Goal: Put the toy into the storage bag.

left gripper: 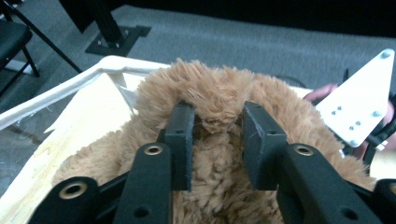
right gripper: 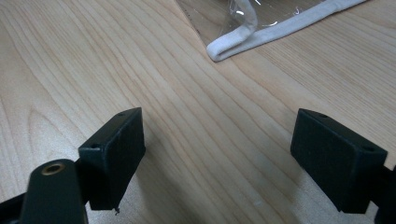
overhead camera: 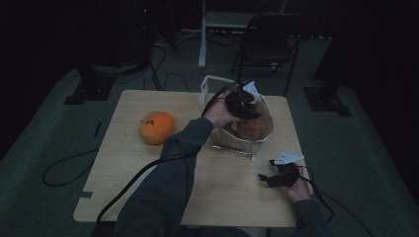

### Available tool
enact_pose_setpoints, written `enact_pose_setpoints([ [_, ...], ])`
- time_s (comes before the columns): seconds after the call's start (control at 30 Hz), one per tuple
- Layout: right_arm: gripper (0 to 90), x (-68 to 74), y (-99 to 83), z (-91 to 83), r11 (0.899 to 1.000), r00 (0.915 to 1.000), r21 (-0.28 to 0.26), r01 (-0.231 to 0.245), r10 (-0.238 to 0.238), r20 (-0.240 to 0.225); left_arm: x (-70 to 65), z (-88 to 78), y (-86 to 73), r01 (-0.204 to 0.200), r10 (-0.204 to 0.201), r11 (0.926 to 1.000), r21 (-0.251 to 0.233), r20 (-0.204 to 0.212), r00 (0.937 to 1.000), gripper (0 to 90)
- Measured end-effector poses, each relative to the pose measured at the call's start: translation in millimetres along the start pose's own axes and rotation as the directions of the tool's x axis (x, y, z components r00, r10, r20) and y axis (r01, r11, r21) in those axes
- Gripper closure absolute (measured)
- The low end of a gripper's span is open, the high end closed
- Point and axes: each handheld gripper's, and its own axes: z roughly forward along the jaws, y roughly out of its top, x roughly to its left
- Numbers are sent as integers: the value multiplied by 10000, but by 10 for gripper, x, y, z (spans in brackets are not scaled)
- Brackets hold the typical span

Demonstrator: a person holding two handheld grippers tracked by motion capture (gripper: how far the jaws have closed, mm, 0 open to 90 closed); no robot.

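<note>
Left gripper (left gripper: 217, 140) is pinching a fold of the brown plush toy (left gripper: 219, 93), which I'm judging already sits inside the clear bag (overhead camera: 232, 145) on the table (overhead camera: 148, 173). Right gripper (right gripper: 217, 154) is hovering low over bare wood, its 2 jaws spread wide, holding nothing. I'm guessing the orange plush (overhead camera: 156, 127), lying well left of the bag, is waiting next.

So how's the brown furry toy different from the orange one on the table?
The brown plush toy sits inside the clear bag, pinched by the left gripper; the orange plush toy lies loose on the bare table, untouched. The brown one has long shaggy fur and looks bigger; the orange one looks smoother. Both look soft.
</note>
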Motion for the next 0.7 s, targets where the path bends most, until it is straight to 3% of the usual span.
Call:
enact_pose_setpoints([
  [0.1, 170, 0, 0, 0, 10000, 10000, 0, -3, 3, 2, 33, -27, -35, 260, -258, 9991, -337, 79, 9996, 572],
  [0.37, 170, 0, 0, 0, 10000, 10000, 3, -2, 2, -1, 24, -112, -66, 302, -316, 9962, -817, -155, 9994, 496],
  [0.47, 170, 0, 1, 0, 10000, 10000, 3, -4, 4, -3, 36, -186, -87, 323, -350, 9958, -852, -306, 9989, 484],
  [0.7, 170, 0, 1, 0, 10000, 10000, 4, -6, 6, -4, 125, -440, -223, 817, -876, 9897, -1178, -465, 9951, 473],
])
